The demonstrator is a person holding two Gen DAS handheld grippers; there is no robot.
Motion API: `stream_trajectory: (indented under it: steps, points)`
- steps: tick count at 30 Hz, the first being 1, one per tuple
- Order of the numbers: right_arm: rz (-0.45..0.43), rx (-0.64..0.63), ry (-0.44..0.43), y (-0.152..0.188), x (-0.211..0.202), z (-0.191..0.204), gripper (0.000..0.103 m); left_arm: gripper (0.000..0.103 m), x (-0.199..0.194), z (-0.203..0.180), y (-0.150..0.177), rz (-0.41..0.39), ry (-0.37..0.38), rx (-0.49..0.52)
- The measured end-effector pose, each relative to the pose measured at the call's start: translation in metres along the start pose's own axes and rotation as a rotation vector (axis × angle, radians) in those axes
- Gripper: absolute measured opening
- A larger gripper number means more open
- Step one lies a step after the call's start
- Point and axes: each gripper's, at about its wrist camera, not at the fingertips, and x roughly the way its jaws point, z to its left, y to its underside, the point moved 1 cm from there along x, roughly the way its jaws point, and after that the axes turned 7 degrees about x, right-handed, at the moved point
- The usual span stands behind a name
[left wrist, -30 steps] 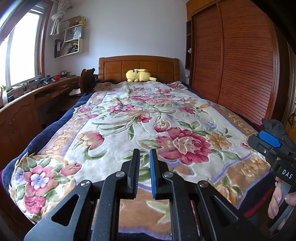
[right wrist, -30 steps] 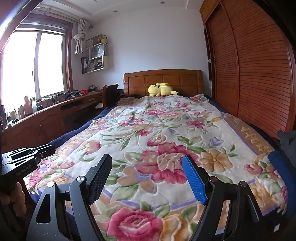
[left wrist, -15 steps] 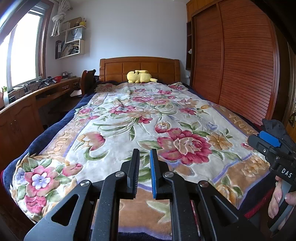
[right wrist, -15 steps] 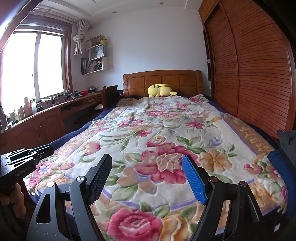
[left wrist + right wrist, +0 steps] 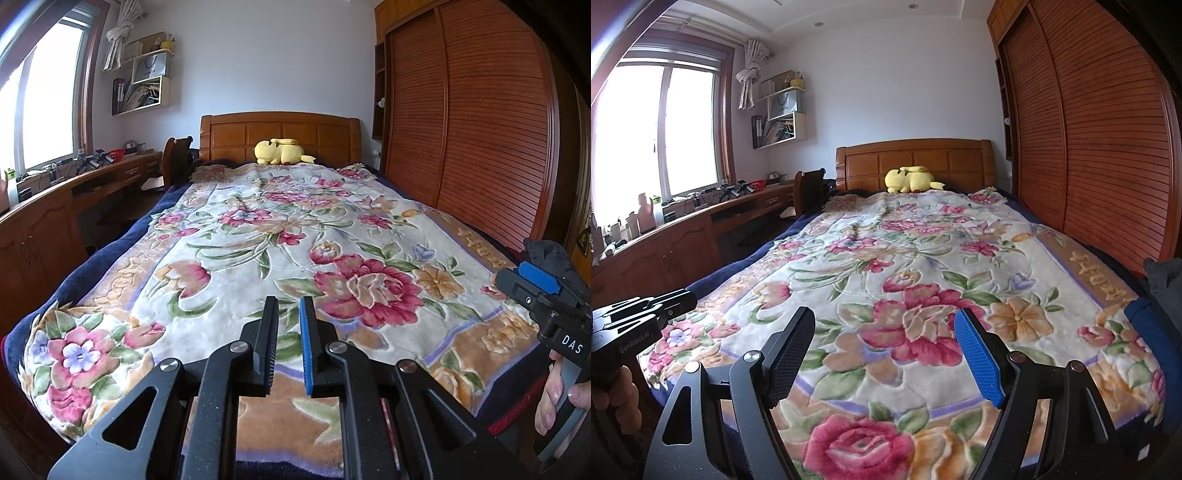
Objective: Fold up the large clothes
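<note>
Little is changed since a second ago: both wrist views are tipped very slightly upward, so the headboard sits a touch lower in frame, and the jaws' spacing is as it was.

At the far left, the tabletop [image 5: 701, 218] under the window carries bottles and small clutter, well apart from the work. The bed [image 5: 122, 243] fills the middle, and the floral blanket [image 5: 258, 243] is spread flat over it from the near end to the headboard, with a navy cover showing along its edges. The blanket is judged to be the large piece to be folded; laid flat like this, its near corners can be reached from the foot of the bed, and no fold is yet made. A yellow plush [image 5: 282, 151] lies at the headboard, off the blanket's working area.

The left gripper [image 5: 288, 343] is held above the near hem, jaws drawn nearly together with a narrow gap and nothing between them. The right gripper [image 5: 884, 354] is held further right, jaws spread wide and empty, seemingly ready for a hem.

From the left view, the right gripper is seen from the side with a dark cloth [image 5: 550, 254] behind it, and fingers on its handle. From the right view, the window, the ceiling and the left gripper's body at the left edge are shown instead; the dark cloth appears only at the frame edge.
</note>
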Motion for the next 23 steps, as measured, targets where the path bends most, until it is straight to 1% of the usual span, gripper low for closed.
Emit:
stream_trajectory:
  steps: [23]
  points:
    - [-0.001,-0.004,-0.008,-0.0031,0.0006,-0.0047,0.08,0.013,-0.0007,0.0008,0.0011,-0.001,0.001,-0.003]
